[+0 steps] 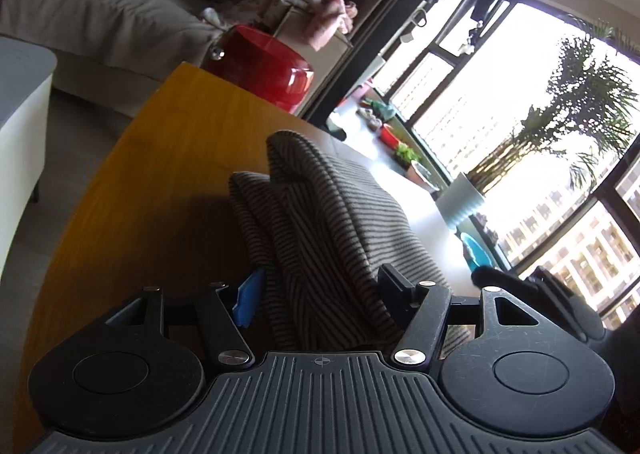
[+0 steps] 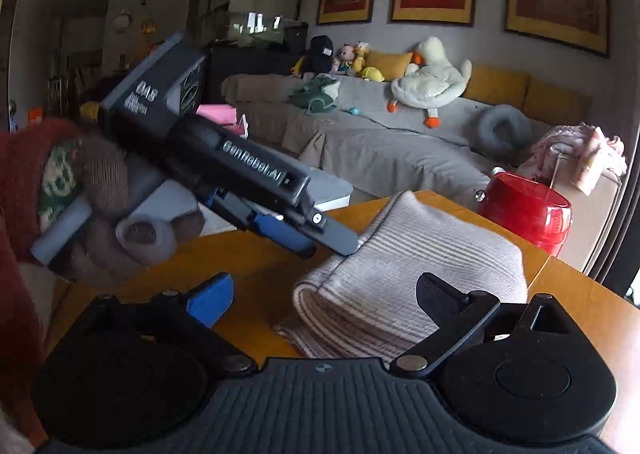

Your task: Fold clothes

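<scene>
A folded striped garment (image 1: 320, 214) lies on the wooden table (image 1: 140, 194). My left gripper (image 1: 322, 290) is shut on its near end, and the cloth fills the gap between the blue pad (image 1: 250, 296) and the black pad (image 1: 394, 284). In the right wrist view the same garment (image 2: 420, 254) looks pale pink-grey. There the left gripper (image 2: 328, 248) reaches its far left edge, held by a gloved hand (image 2: 120, 222). My right gripper (image 2: 324, 298) stands open at the garment's near corner, its blue pad (image 2: 212, 304) apart from the cloth.
A red pot (image 2: 524, 210) stands at the table's far right corner, beside a box draped with pink cloth (image 2: 576, 158). A grey sofa (image 2: 380, 142) with plush toys runs behind. A white planter (image 1: 464, 202) stands by the bright window.
</scene>
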Demonstrator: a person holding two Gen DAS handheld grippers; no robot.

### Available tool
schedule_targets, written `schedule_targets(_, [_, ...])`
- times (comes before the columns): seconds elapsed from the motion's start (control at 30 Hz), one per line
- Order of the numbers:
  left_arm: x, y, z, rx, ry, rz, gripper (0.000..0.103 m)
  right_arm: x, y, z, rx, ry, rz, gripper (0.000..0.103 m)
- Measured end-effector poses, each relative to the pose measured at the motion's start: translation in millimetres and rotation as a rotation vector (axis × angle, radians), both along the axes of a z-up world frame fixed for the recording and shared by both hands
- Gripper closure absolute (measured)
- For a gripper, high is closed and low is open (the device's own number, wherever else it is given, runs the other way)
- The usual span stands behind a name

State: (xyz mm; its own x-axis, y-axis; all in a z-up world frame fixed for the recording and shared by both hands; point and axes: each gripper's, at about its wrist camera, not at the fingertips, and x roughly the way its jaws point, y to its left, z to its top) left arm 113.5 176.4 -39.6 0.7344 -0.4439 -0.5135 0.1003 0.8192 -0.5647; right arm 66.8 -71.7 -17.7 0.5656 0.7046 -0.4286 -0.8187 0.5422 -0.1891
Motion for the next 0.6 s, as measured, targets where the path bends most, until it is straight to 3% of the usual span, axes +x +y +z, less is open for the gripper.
schedule_targets(0.03, [-2, 2, -2, -0.006, 0.005, 0.0, 0.038, 3, 2, -1, -0.011, 0.007, -0.011, 0.052])
schedule_targets(0.07, [-4, 4, -3, -0.011, 0.01, -0.001, 0.041, 10, -1, 3, 0.016, 0.049, -0.037, 0.063])
schedule_targets(0.1, [-6, 5, -3, -0.004, 0.005, -0.004, 0.042, 22, -8, 9, 0.071, 0.125, -0.05, 0.064])
schedule_targets(0.17, [-8, 5, -1, 0.02, -0.01, -0.013, 0.046, 41, -23, 22, 0.155, 0.219, -0.097, 0.086])
schedule_targets(0.27, [-9, 14, -9, -0.011, 0.015, 0.011, 0.055, 63, -42, 35, 0.274, 0.344, -0.153, 0.091])
schedule_targets(0.37, [-8, 21, -19, -0.068, 0.045, 0.009, 0.062, 83, -56, 32, 0.429, 0.547, -0.127, 0.091])
schedule_targets(0.6, [0, -9, -19, -0.045, 0.019, -0.1, 0.077, 108, -36, 2, 0.524, 0.827, -0.084, 0.091])
